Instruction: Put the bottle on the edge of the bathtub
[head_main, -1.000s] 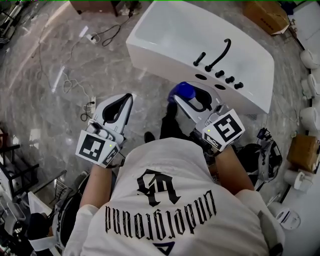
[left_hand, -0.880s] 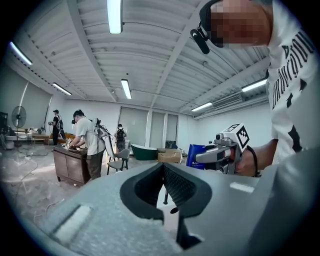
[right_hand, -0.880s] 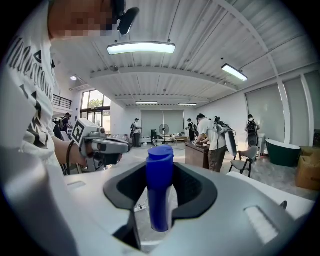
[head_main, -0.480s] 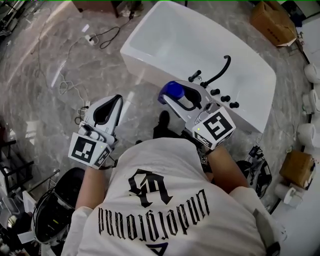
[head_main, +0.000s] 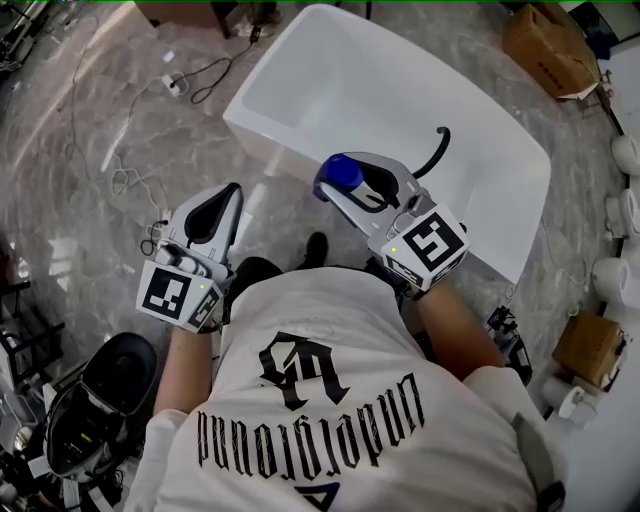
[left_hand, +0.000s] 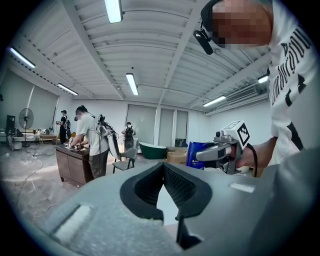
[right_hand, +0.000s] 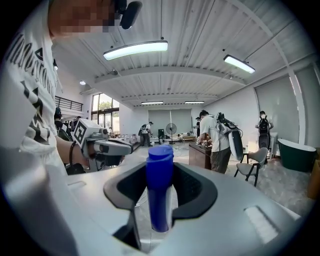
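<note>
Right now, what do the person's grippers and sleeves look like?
Both the left gripper and right gripper are pale grey shells with black-lined fingers and a white cube bearing black square markers. The person wears a white short-sleeved T-shirt with black lettering.

- The right gripper (head_main: 350, 185) clamps a blue bottle (head_main: 337, 172) between its jaws, held out ahead of the person's white shirt (head_main: 330, 400).
- From above, the bottle shows against the near side of the white bathtub (head_main: 400, 90) (its height over the rim cannot be told).
- A curved black faucet (head_main: 436, 150) stands on the tub beyond the gripper.
- The left gripper (head_main: 229, 198), jaws drawn together, hangs over the marble floor (head_main: 90, 120), well apart from the tub.
- Cables (head_main: 205, 75) trail across the floor; a cardboard box (head_main: 545, 45) sits past the tub.
</note>
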